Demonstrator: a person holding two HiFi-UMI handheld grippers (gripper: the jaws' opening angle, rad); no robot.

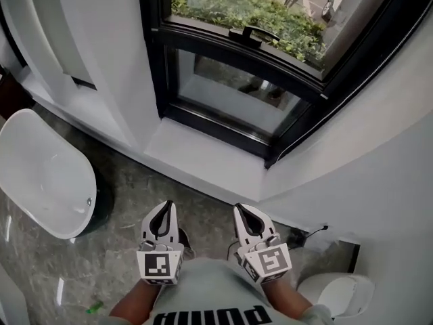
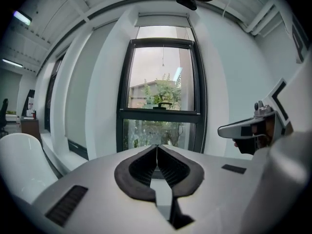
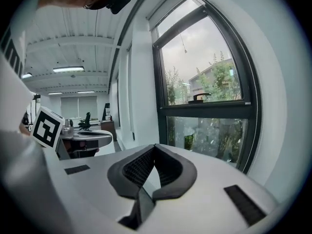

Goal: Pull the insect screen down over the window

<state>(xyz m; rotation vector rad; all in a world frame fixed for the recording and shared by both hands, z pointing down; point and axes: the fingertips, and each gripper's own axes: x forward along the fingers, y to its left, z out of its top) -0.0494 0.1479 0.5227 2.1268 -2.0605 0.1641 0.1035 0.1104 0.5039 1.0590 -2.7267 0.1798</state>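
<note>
While the person stands before the window point(image 1: 230, 103), both tongs are held low, side by side, close to the body. Left tongs point(image 1: 164, 208) are closed w/ nothing between them; right tongs point(image 1: 241, 212) are closed too, also empty. The insect screen point(image 2: 163, 21) seems rolled up at the window top, well above both tongs. Its thin pull cord point(image 2: 163, 57) hangs before the upper glass.

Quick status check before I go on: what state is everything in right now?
Left tongs: shut, empty.
Right tongs: shut, empty.
Insect screen: rolled up at the top, not drawn down.
Pull cord: hanging free, untouched.
Window: glass uncovered.
</note>
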